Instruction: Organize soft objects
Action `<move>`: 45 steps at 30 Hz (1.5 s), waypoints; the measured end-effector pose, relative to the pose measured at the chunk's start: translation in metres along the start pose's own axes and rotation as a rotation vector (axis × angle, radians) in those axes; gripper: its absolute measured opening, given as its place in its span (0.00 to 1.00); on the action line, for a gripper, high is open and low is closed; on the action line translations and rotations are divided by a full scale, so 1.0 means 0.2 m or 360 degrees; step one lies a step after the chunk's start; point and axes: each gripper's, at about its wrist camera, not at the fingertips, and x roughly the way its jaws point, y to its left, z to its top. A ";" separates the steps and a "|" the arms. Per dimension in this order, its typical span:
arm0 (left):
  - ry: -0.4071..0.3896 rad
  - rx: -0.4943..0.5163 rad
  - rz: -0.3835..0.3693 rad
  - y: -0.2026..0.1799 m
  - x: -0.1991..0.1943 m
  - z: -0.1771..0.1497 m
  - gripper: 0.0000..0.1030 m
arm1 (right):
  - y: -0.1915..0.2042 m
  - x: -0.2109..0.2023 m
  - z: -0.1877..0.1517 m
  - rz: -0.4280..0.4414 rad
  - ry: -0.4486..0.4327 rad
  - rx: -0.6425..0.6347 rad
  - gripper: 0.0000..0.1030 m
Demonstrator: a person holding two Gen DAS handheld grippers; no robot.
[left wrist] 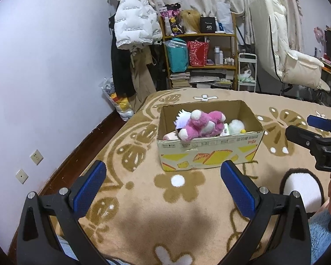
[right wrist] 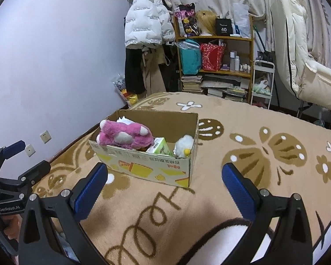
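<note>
Pink plush toy [left wrist: 200, 124] in cardboard box [left wrist: 209, 152] (on bed), left gripper [left wrist: 163, 187] and right gripper [right wrist: 163, 190] both spread, empty.

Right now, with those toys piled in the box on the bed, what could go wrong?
The pink plush sits heaped above the cardboard box rim, so a nudge might tip it out. The box rests on a soft blanket, so pressing inside could tilt it. Both claws, left and right, are open and empty.

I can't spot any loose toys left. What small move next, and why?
Probably draw both back: the left hand-held gripper and right hand-held gripper are open and empty, and the pink plush and white plush already lie in the cardboard box.
</note>
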 end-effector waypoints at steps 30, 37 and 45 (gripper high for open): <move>-0.0001 -0.0039 0.0030 0.02 -0.01 -0.02 1.00 | -0.02 -0.02 -0.01 -0.0004 -0.0025 0.0044 1.00; -0.0016 -0.0034 0.0040 0.02 -0.03 -0.02 1.00 | -0.02 -0.01 -0.01 -0.0002 -0.0021 0.0043 1.00; -0.0011 -0.0038 0.0036 0.02 -0.03 -0.01 1.00 | -0.02 -0.01 -0.01 0.0000 -0.0022 0.0044 1.00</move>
